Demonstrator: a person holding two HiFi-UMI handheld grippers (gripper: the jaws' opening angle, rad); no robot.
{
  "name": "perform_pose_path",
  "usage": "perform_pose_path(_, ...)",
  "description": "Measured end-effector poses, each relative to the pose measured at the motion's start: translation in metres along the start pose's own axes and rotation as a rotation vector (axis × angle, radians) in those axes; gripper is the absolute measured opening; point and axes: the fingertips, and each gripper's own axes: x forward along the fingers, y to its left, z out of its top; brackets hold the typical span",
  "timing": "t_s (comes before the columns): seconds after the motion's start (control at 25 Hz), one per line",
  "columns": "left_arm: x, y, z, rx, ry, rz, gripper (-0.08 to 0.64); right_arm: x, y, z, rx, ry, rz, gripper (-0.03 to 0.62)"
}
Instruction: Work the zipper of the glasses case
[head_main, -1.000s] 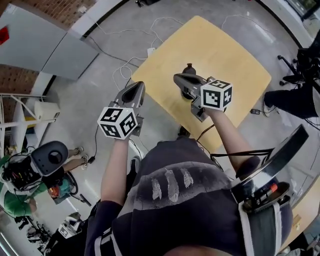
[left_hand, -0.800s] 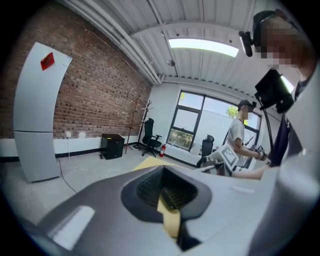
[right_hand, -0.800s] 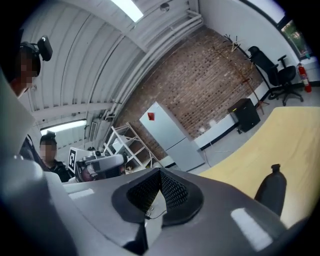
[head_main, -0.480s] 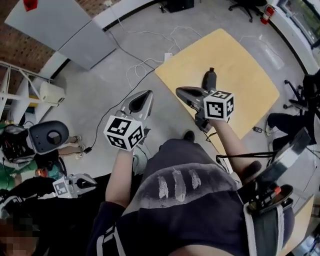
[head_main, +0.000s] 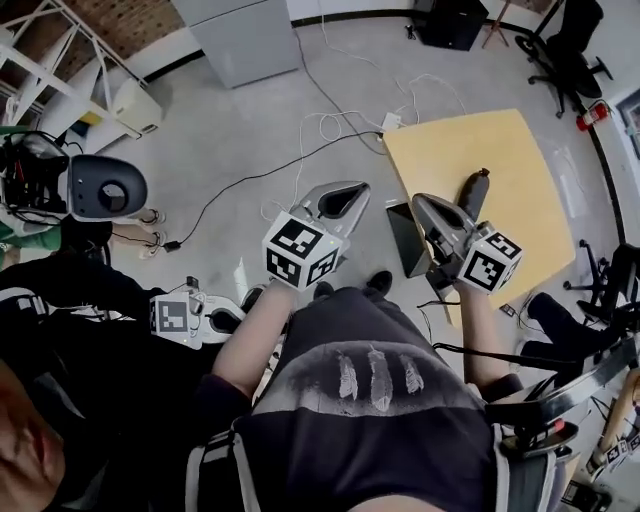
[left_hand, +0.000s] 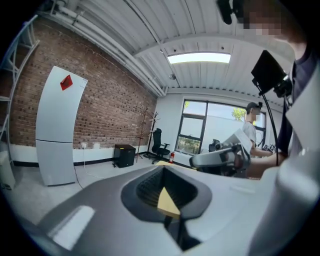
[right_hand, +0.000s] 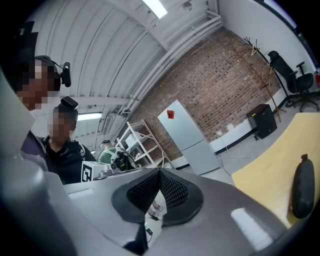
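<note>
Both tongs are raised, and neither touches the glasses case (head_main: 472, 190).

Case: dark and elongated. It lies alone on the yellow bench (head_main: 515, 155), roughly mid-bench and well in from the edges. The zipper is too small to make out in any view.

Left tongs (head_main: 340, 200): over the floor, off the bench's edge and well apart from the case. In the left gripper view we see the tips pressed together with nothing between them. A yellow sliver of bench shows through the window behind the tips.

Right tongs (head_main: 440, 222): at the bench's edge, between the left tongs and the case, near the case but clear of it. The right gripper view shows the tips meeting, empty.

A dark flat slab (head_main: 405, 238) sits at the bench's edge, just beside the right tongs. We cannot tell what it is.
</note>
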Motion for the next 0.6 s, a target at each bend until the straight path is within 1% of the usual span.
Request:
perform_pose_path(0.16, -0.015, -0.009, -0.002, -0.029, -0.006, -0.044, 0.000, 0.008, 0.026, -0.008, -0.012, -0.005, 0.028, 0.003)
perform_pose_path(0.32, -0.012, -0.015, 0.013, 0.020, -0.019, -0.025, 0.000, 0.007, 0.037, -0.002, -0.013, -0.014, 0.077, 0.003)
perform_pose_path(0.44, -0.002, -0.035, 0.018, 0.004, -0.056, -0.027, 0.000, -0.018, 0.036, -0.005, -0.022, -0.005, 0.089, 0.003)
perform_pose_path(0.52, 0.003, -0.046, 0.019, 0.006, -0.077, 0.009, 0.000, -0.031, 0.035, -0.005, -0.037, 0.015, 0.131, 0.003)
perform_pose_path(0.6, -0.002, -0.049, 0.026, 0.030, -0.092, 0.085, -0.002, -0.032, 0.037, -0.001, -0.047, 0.032, 0.214, 0.003)
